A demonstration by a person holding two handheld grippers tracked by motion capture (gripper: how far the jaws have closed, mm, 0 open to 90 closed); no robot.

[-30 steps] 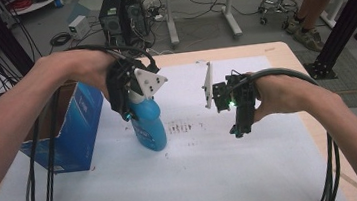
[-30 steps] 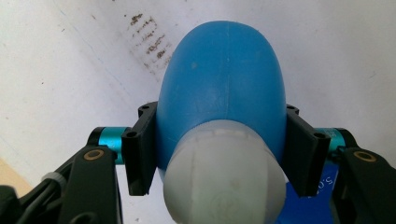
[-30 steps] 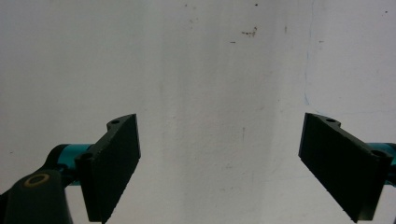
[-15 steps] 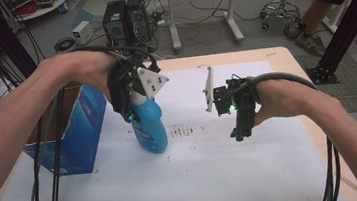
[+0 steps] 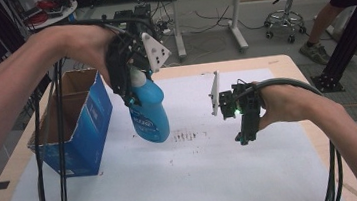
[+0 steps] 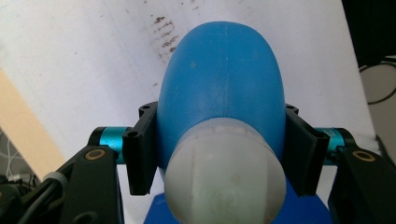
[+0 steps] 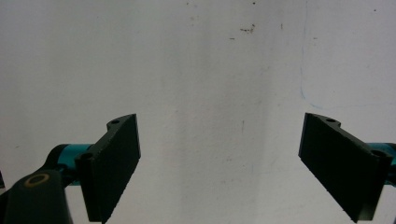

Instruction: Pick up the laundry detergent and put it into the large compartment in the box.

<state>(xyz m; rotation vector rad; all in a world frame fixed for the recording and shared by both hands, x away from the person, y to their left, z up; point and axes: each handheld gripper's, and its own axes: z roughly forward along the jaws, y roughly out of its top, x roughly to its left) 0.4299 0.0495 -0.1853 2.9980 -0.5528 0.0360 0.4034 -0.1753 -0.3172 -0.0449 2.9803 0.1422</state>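
Observation:
A blue bottle [image 5: 148, 112] with a pale top hangs in the air above the white sheet, left of centre. My left gripper [image 5: 132, 85] is shut on its upper part from above. In the left gripper view both black pads [image 6: 140, 154] press on the sides of the blue bottle [image 6: 222, 88], whose whitish cap faces the camera. My right gripper [image 5: 244, 136] hovers low over the sheet at the right, pointing down. In the right gripper view its jaws stand wide apart around my right gripper's midpoint [image 7: 219, 163], with nothing but white paper between them.
An open blue cardboard box [image 5: 81, 126] stands at the left edge of the table [image 5: 273, 63]. A patch of dark marks [image 5: 185, 136] lies on the white sheet near the middle. Cables trail from both hands. Desks, a stool and a person's leg are beyond the table.
My left gripper has lifted the blue bottle clear of the sheet. The right gripper has kept its place.

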